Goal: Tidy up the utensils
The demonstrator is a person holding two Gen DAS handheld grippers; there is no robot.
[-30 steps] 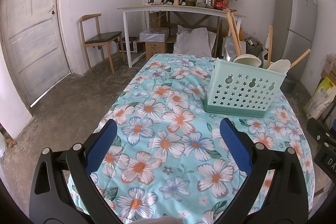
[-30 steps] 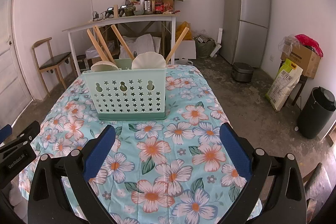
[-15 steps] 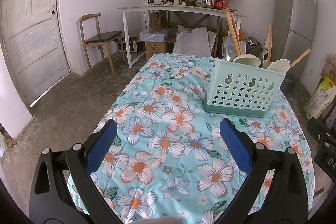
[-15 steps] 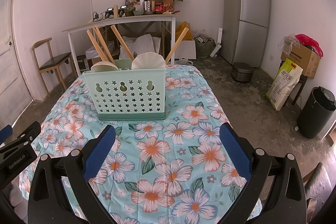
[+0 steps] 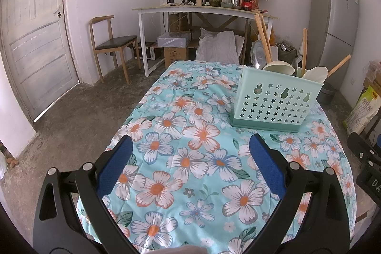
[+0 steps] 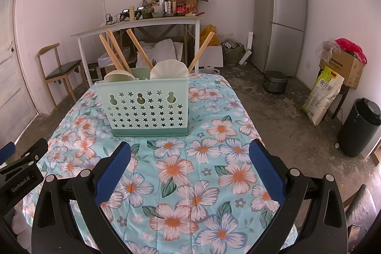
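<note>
Over the near end of a table draped in a floral cloth (image 6: 197, 166): left gripper (image 5: 190, 154), level, fingers spread wide, holding nothing. Right gripper (image 6: 190, 154), beside it, likewise spread and unloaded. Utensil basket (image 6: 145, 108), mint green, star-punched, upright on the cloth; dead ahead of the right gripper's fingers, ahead and to the right of the left's, apart from both. Contents: wooden-handled utensils (image 6: 140, 50) and pale ladle bowls (image 6: 169, 69), leaning above the rim.
</note>
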